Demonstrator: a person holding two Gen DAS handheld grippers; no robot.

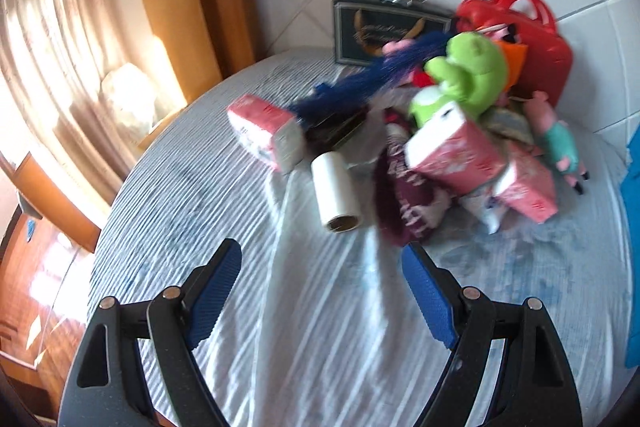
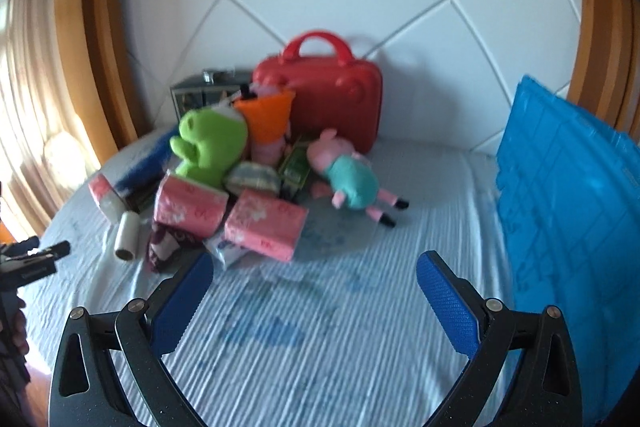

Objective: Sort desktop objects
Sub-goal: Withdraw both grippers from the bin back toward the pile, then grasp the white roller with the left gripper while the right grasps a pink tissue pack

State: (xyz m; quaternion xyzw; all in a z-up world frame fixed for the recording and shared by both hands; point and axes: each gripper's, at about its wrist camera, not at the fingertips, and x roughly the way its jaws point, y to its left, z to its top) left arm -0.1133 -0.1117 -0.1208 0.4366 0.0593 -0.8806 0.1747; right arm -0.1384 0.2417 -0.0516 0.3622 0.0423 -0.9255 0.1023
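Both wrist views look forward and down over open tongs, sharing the toy pile [image 1: 460, 131] nearby.

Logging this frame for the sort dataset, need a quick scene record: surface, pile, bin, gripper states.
surface: striped blue sheet
pile: green plush, pig plush, pink tissue packs, white roll, all apart from both grippers
behind pile: red case, upright against the wall
bin: blue crate, right side
left gripper: open, empty
right gripper: open, empty
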